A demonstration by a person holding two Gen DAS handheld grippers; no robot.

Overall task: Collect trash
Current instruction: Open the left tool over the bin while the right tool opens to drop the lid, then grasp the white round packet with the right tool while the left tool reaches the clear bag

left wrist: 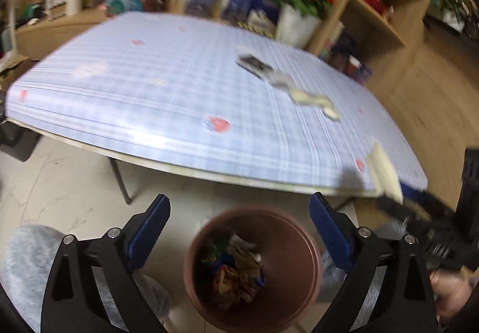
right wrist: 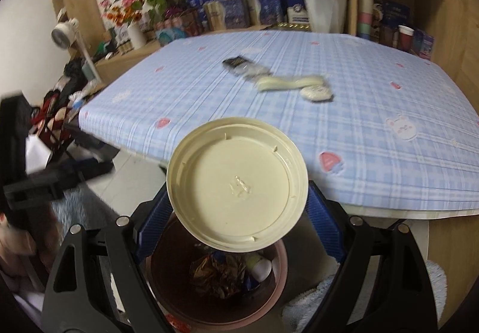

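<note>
- The right gripper (right wrist: 236,210) holds a cream plastic lid (right wrist: 238,184) by its two opposite edges, in the middle of the right wrist view, just above the brown bin (right wrist: 278,267).
- The lid looks light, stiff and smooth. I judge it can slip, so the rim is the good place for gripping.
- The left gripper (left wrist: 239,231) stands wide and empty over the bin.
- Wrappers (right wrist: 248,68) and a pale crumpled piece (right wrist: 287,83) lie on the table (right wrist: 389,78), in the upper middle. They seem thin and soft, so pinch them at a raised fold.

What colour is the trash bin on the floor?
Reddish-brown trash bin, clearest in the left wrist view.
</note>
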